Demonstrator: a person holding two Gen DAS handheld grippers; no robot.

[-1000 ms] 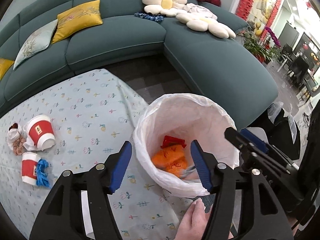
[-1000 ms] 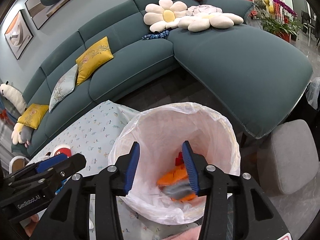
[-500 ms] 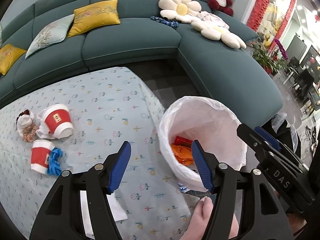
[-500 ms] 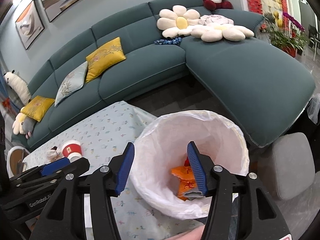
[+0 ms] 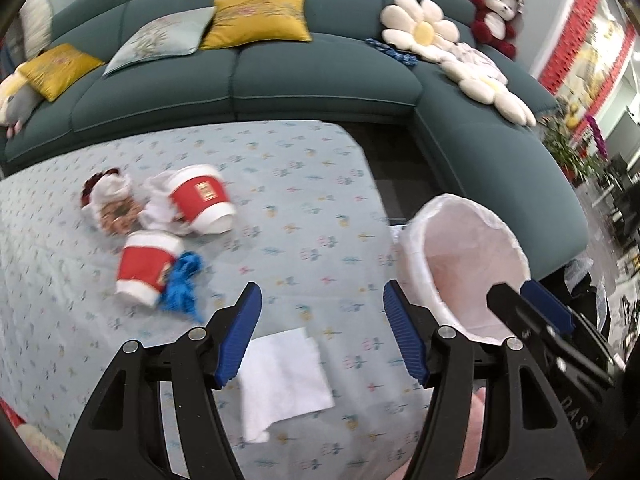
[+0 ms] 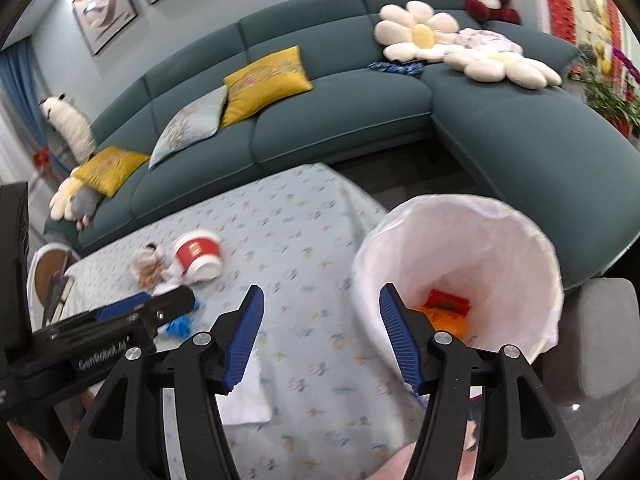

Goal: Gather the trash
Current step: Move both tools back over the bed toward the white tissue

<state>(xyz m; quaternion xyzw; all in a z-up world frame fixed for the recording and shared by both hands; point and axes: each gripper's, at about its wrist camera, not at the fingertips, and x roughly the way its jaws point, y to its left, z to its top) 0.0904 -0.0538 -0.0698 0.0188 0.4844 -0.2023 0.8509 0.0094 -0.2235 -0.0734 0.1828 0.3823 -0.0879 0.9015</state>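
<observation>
Left wrist view: your left gripper (image 5: 320, 330) spread wide, empty, above tablecloth (image 5: 304, 184). Napkin (image 5: 284, 372) lies flat near you, between its fingers. Two red cups (image 5: 200, 200) (image 5: 146, 268) on their sides far left, blue scrap (image 5: 182, 286) touching nearer cup, crumpled wrappers (image 5: 110, 208) beside farther one. Bin (image 5: 464, 268) right, off table edge. Right wrist view: your right gripper (image 6: 320, 336) also wide, empty; bin (image 6: 460, 248) holds orange (image 6: 442, 316) and red (image 6: 448, 300) trash.

Even indoor light, soft shadows and heavy fisheye bending with dark corners; motion blur smears the patterned tablecloth (image 5: 304, 216).
</observation>
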